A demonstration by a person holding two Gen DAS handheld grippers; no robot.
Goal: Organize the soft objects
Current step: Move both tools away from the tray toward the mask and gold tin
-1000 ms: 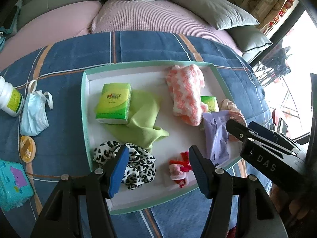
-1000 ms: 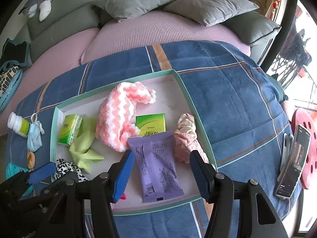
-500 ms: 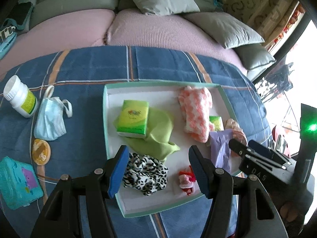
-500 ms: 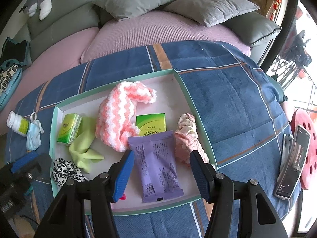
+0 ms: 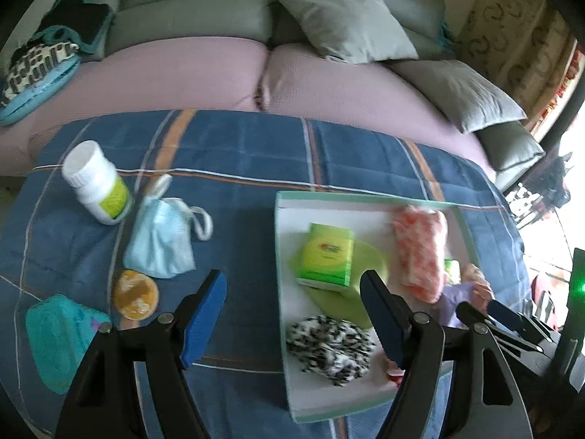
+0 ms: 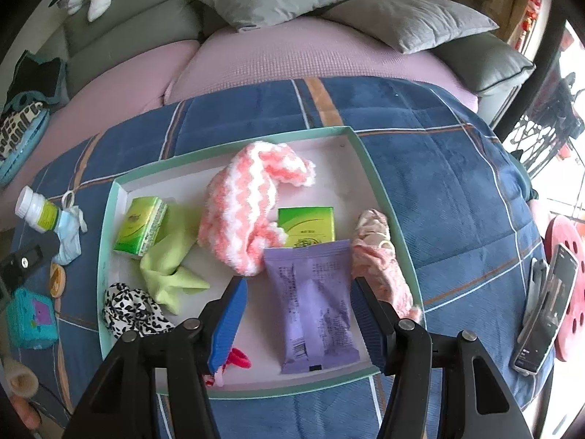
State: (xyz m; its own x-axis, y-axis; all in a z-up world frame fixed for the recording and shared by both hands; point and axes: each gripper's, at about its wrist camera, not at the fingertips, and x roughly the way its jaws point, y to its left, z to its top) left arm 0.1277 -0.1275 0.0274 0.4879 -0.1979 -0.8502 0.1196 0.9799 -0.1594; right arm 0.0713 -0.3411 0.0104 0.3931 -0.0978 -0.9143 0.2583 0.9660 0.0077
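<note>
Left of the tray [image 5: 279, 292], a teal pack [image 5: 55, 340], bottle [image 5: 97, 183] and mask [image 5: 161, 241] lie on the blue blanket [image 5: 248, 153], and the left gripper [image 5: 292, 314] hangs over them with fingers spread and empty. The tray holds a tissue pack [image 6: 140, 226], green cloth [image 6: 172, 259], leopard scrunchie [image 6: 128, 309], knit piece [image 6: 241, 212] and purple pack [image 6: 314, 300]; the right gripper [image 6: 298, 316] hovers released, fingers flanking that pack. Risk, as judged: a grab at the crumpled mask may pinch the blanket or take only an ear loop, letting it slip, and the nearby bottle could be knocked over.
</note>
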